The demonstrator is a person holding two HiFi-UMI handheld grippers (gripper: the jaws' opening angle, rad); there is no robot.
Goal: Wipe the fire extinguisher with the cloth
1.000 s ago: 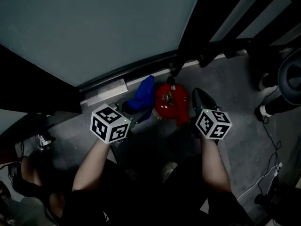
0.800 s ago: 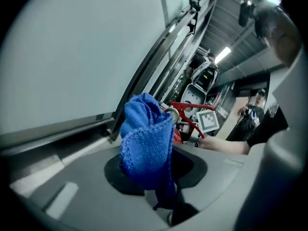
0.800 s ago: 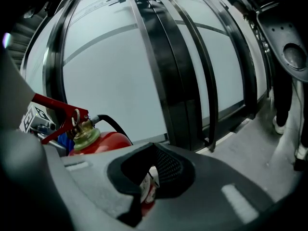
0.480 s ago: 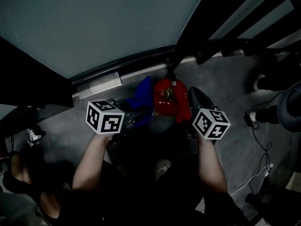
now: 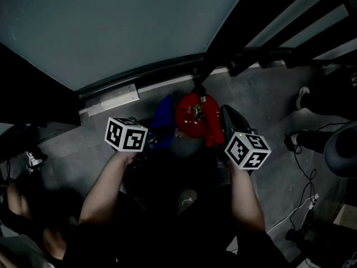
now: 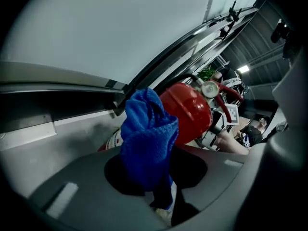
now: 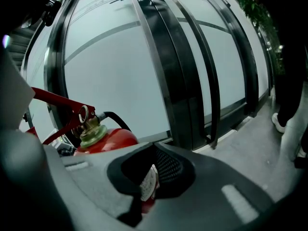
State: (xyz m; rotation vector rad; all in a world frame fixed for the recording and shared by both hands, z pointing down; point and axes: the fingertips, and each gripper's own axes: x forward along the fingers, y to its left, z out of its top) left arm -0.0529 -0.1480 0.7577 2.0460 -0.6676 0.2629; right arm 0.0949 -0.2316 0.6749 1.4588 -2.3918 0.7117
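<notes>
Head view: a red fire extinguisher (image 5: 192,123) stands on grey floor (image 5: 268,105) beside a glass wall (image 5: 111,27), a gripper on either side. Left gripper view: the left gripper (image 5: 152,140) pinches a blue cloth (image 6: 147,138) that lies against the extinguisher's shoulder. Right gripper view: the right gripper (image 5: 227,128) clamps a red-and-white part of the extinguisher.

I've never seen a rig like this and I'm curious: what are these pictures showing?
No robot: a person holds a two-jaw gripper in each hand; the marker cubes belong to them. One picture comes from a head camera looking down; the other two from cameras riding on the grippers. A red fire extinguisher stands on the grey floor by a glass wall. The left gripper holds a blue cloth in its jaws beside it; the right gripper seems closed on a labelled red part of it.
</notes>
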